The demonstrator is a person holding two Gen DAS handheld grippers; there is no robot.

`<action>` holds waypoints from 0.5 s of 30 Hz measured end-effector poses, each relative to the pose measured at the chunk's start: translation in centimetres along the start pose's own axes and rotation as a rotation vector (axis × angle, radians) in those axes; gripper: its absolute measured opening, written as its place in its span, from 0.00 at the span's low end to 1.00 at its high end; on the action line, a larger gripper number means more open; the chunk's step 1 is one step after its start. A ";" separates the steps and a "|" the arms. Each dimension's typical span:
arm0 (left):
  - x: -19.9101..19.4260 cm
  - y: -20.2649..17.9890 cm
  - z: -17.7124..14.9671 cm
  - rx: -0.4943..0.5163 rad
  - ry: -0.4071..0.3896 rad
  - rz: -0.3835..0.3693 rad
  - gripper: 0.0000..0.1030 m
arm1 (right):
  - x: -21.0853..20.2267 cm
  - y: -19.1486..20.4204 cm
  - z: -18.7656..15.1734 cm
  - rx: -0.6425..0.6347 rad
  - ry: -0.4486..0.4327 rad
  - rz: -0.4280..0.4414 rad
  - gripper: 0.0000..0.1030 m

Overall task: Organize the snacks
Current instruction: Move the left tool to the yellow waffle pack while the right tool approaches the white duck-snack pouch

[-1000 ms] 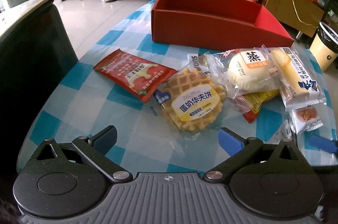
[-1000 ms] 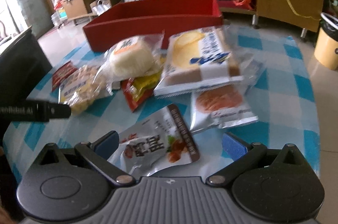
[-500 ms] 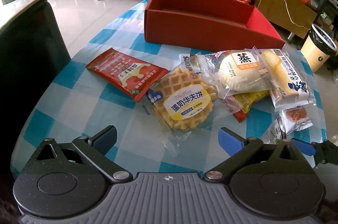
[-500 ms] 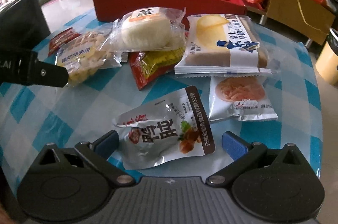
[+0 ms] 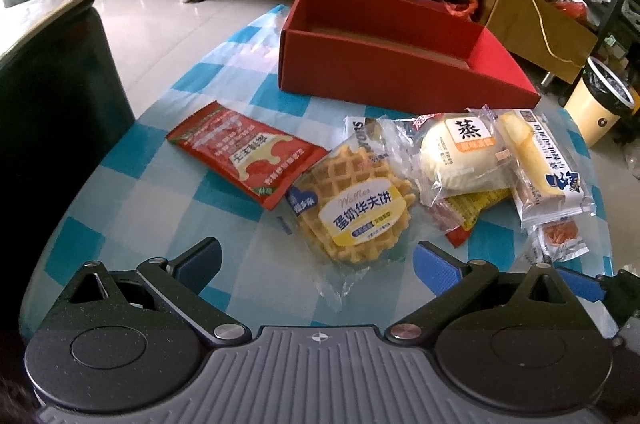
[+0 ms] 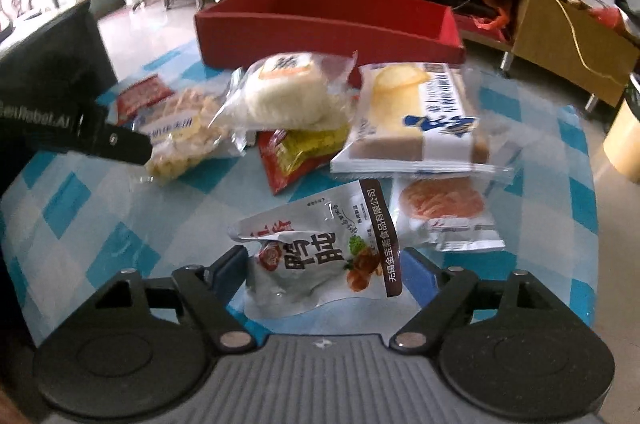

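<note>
Seven snack packets lie in a loose cluster on the checked table (image 5: 120, 192), all on our side of the red box (image 5: 400, 64), which sits open-topped at the table's far edge, presumably as the place they are meant to go. None is in the box yet, as far as its visible inside shows.

Our right tongs (image 6: 324, 274) straddle the silver duck pouch (image 6: 320, 244), the packet farthest from the box. The blue pads flank it closely, but the pouch hides the contact and the picture is smeared, so we cannot tell whether they are clenched on it or merely around it.

Our left tongs (image 5: 316, 260) are released, the jaws spread wide, holding nothing. Just ahead of them is the waffle pack (image 5: 352, 208), with the red sachet (image 5: 244, 152) beside it toward the box's left end. The steamed bun (image 5: 460, 156) rests partly on a yellow-and-red packet (image 5: 472, 208), and the long bread pack (image 5: 544, 164) lies alongside, overlapping a small orange-filled packet (image 5: 560, 236). Anything lifted from that stack may drag its neighbour (the wrappers are slick and crinkled).

Bare cloth lies between the cluster and the box's front wall, so we judge the way across to be unobstructed. That wall is tall, so a packet has to be carried over its rim. The table's right edge runs close behind the bread pack, leaving little margin there.
</note>
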State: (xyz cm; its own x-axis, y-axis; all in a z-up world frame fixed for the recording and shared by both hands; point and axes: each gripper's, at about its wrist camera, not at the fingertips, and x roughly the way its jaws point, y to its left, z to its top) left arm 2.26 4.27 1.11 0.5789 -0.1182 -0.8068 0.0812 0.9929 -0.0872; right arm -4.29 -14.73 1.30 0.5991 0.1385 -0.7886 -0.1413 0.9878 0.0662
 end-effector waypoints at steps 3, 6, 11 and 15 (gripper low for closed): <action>0.1 0.0 0.3 0.028 -0.004 -0.039 1.00 | -0.5 -0.9 0.3 0.046 -0.013 0.017 0.79; 0.3 -0.5 0.9 0.090 -0.016 -0.085 1.00 | -0.7 -1.3 0.5 0.071 -0.016 0.033 0.79; 2.9 -1.2 1.9 0.111 0.050 -0.109 0.99 | -0.7 -1.5 0.9 0.100 -0.014 0.062 0.79; 4.8 -2.1 2.5 0.155 0.075 -0.101 0.99 | -0.5 -1.7 0.7 0.111 -0.005 0.072 0.79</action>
State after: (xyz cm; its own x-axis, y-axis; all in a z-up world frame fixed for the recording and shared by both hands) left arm 6.89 1.61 -1.07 0.4998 -0.2102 -0.8402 0.2634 0.9610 -0.0838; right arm -3.75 -16.47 2.02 0.5945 0.2097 -0.7763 -0.0966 0.9770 0.1899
